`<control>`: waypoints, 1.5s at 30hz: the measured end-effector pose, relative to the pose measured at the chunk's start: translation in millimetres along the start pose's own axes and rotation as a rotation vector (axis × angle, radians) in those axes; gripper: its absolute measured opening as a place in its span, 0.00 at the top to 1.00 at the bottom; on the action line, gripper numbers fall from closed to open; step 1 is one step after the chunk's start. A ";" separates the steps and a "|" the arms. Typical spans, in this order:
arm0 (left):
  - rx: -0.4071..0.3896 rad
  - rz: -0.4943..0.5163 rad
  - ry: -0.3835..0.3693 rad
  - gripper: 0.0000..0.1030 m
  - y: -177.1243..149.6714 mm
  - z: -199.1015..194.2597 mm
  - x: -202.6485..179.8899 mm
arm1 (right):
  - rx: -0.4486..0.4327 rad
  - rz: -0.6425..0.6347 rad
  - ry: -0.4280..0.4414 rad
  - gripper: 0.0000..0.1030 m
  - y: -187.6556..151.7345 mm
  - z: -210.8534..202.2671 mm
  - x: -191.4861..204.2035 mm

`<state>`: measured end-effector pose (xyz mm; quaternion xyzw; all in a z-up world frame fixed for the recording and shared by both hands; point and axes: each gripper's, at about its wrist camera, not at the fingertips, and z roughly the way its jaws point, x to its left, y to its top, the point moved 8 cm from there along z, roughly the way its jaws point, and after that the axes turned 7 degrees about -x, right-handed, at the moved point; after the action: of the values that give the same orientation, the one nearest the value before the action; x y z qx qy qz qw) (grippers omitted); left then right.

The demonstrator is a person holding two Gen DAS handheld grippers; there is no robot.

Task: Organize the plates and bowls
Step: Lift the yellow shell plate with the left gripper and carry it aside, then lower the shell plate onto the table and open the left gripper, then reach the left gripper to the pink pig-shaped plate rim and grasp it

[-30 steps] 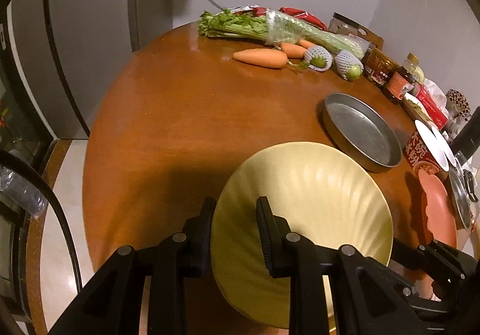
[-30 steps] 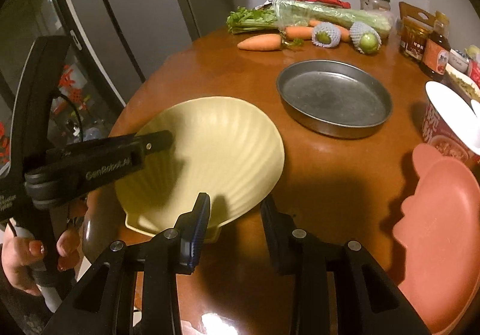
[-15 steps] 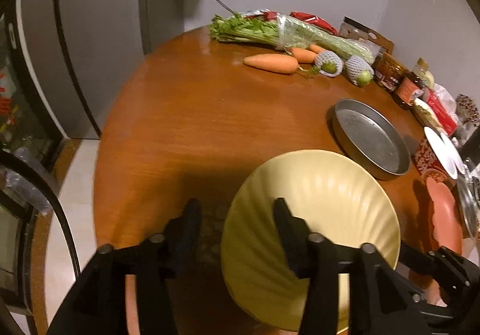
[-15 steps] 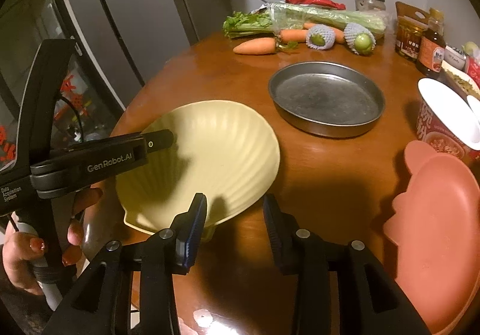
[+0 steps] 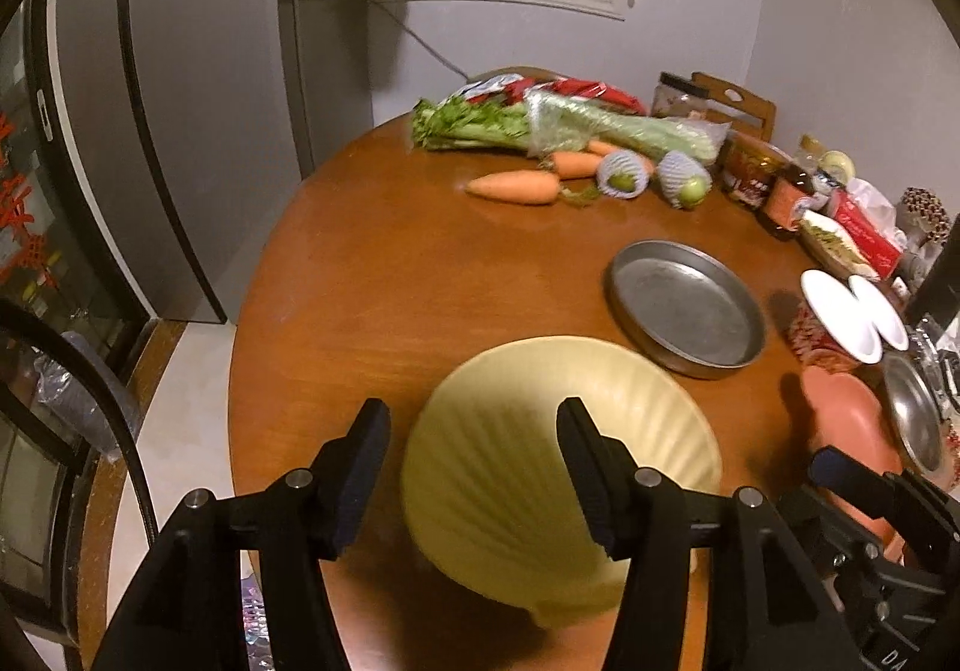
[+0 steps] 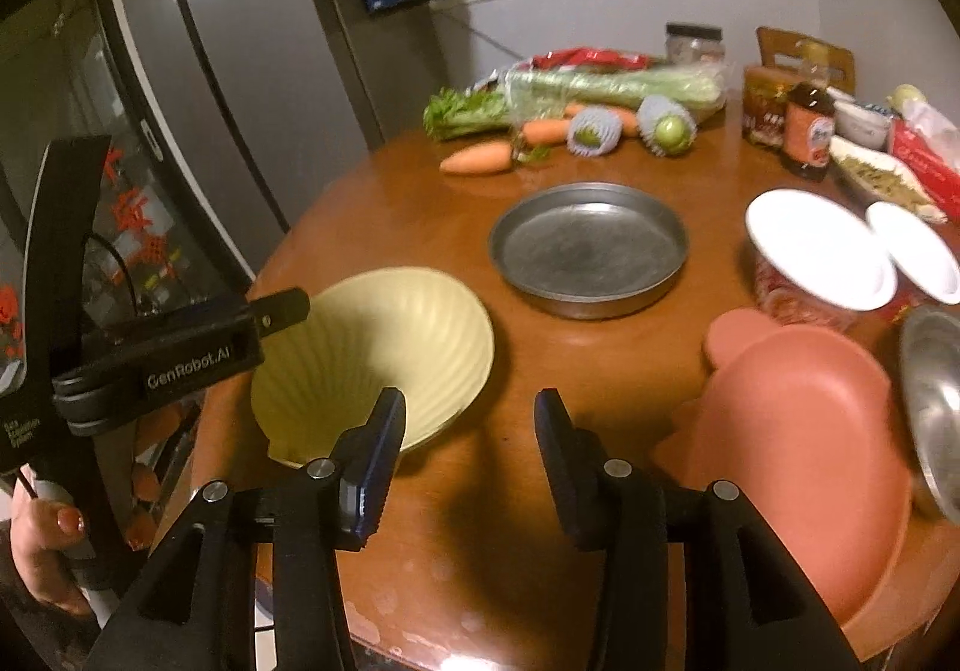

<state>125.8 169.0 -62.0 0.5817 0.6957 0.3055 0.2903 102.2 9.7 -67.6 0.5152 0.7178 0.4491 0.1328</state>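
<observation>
Yellow shell plate (image 5: 558,449) rests on the wooden surface (image 5: 408,287); both grippers, left (image 5: 474,467) and right (image 6: 468,443), have jaws opening, gripping nothing.

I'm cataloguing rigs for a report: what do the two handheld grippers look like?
Both are black plastic with silver bolts at the pivots. The right gripper has ribbed dark-blue pads on its jaws. The left gripper bears white "GenRobot.AI" lettering and a thin black cable; the hand holding it has red-painted nails.
</observation>
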 end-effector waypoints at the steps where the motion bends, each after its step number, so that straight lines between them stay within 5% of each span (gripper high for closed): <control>1: -0.006 0.005 -0.005 0.44 1.2 -3.9 -4.9 | -0.012 0.002 -0.002 0.54 2.4 -5.6 -2.0; 23: -0.020 0.109 -0.128 0.42 -5.5 -37.7 -103.5 | -0.140 0.062 -0.112 0.51 8.4 -95.9 -61.9; 45: 0.101 0.209 -0.269 0.42 -46.0 0.4 -187.9 | 0.001 0.218 -0.285 0.51 -59.0 -102.3 -154.5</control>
<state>126.1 -22.7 -88.3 0.7002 0.6008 0.2181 0.3180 65.9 -178.8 -98.4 0.6485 0.6317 0.3831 0.1834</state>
